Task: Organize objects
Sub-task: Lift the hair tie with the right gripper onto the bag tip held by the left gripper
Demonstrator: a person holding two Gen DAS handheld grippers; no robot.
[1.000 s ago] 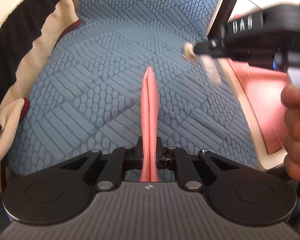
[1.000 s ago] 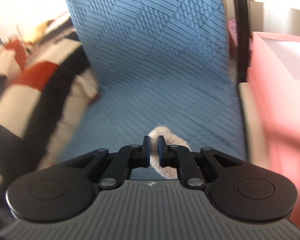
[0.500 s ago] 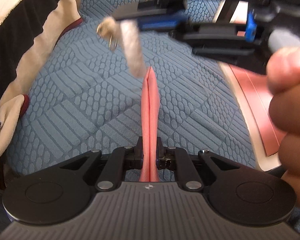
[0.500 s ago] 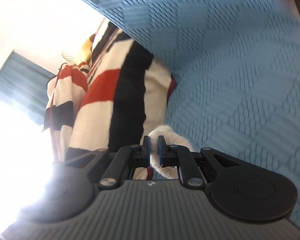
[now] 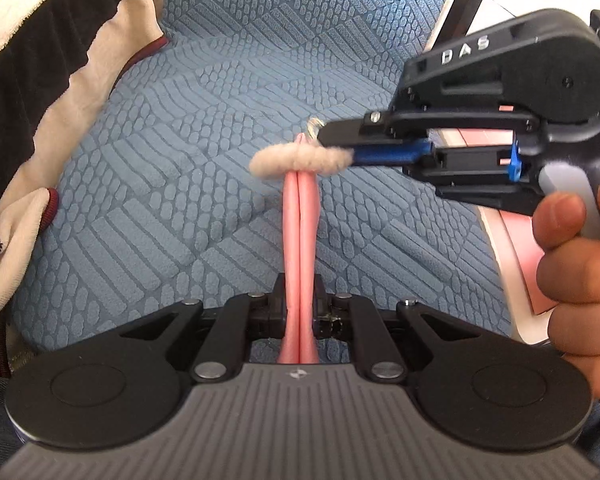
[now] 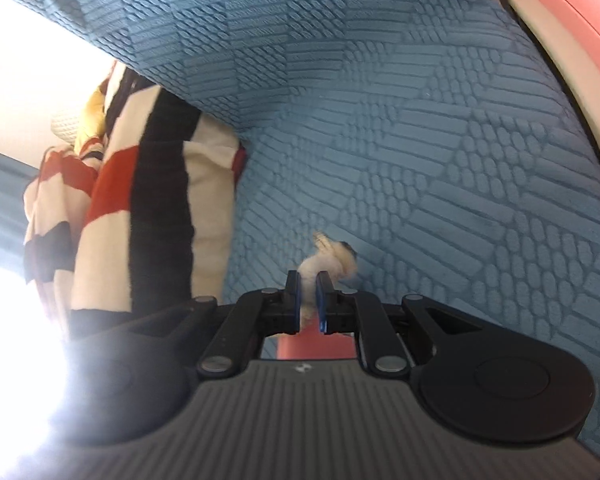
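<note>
The left gripper (image 5: pixel 300 312) clamps a pink loop (image 5: pixel 300 216); the right gripper (image 6: pixel 308 300) pinches a fuzzy ring (image 5: pixel 300 160) (barely), which may slip off the loop's tip.

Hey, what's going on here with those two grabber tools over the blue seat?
A person is working a handheld gripper in each hand above a blue textured cushion. The left gripper is shut on a long pink loop that points away from it. The right gripper, held by a hand, is shut on a fuzzy cream ring and holds it right at the tip of the pink loop; whether it has slid over the tip is unclear. A striped blanket lies to one side.
</note>
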